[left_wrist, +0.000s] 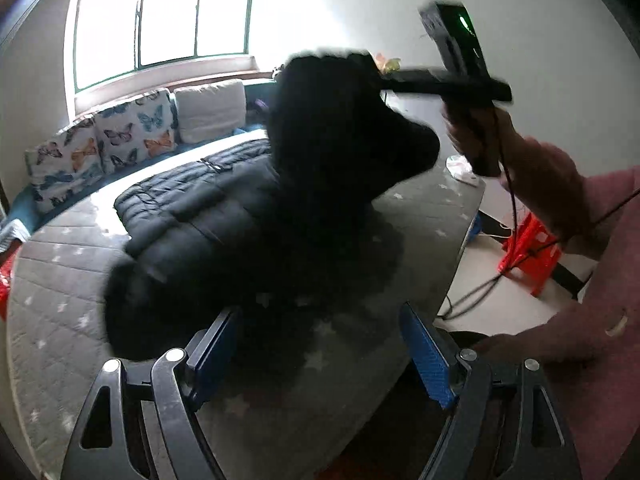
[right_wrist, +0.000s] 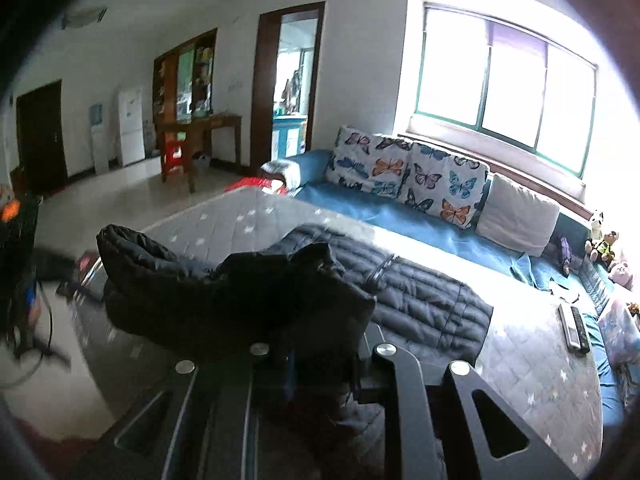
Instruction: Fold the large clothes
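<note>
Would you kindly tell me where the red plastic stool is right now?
In the left wrist view, the red plastic stool stands on the pale floor at the right, beyond the grey mattress's edge, below the person's hand.

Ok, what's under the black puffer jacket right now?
The black puffer jacket lies on the grey star-print mattress. The right gripper lifts one part of it. Whatever lies beneath the jacket's body is covered.

Black left gripper [left_wrist: 316, 354] with blue-padded jaws, silver screws; pink sleeve [left_wrist: 604, 280], perhaps knitted.
</note>
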The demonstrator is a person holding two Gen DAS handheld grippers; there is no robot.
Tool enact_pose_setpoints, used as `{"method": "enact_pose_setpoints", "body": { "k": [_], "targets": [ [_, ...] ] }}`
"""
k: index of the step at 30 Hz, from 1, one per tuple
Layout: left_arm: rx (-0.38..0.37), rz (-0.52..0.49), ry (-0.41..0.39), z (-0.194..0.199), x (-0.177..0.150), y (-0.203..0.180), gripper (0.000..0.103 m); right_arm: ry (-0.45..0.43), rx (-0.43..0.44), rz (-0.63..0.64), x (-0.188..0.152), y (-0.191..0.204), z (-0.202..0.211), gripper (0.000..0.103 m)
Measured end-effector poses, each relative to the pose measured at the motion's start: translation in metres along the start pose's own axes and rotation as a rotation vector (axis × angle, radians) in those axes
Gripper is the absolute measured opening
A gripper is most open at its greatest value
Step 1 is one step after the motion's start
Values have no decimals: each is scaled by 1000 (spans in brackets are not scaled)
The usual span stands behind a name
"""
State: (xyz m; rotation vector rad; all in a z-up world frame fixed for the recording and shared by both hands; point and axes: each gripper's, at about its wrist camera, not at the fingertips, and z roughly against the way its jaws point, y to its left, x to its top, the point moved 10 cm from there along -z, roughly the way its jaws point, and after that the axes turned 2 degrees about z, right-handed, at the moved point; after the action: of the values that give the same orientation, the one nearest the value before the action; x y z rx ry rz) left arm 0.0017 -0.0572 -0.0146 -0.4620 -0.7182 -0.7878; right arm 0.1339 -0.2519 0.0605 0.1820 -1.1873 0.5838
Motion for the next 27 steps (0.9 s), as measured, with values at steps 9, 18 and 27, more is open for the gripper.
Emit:
{"method": "enact_pose_setpoints", "body": {
  "k": [9,18,27],
  "targets": [
    [73,254,-87,-33,59,77,67,28,-42,-61,32,-56,-68,21],
    [185,362,-117,-67,118,147,65,101,-81,-169,45,-120,-157,22],
    [440,423,55,-141,119,197,56,210,-87,-220,30,-142,-204,29]
  ]
}}
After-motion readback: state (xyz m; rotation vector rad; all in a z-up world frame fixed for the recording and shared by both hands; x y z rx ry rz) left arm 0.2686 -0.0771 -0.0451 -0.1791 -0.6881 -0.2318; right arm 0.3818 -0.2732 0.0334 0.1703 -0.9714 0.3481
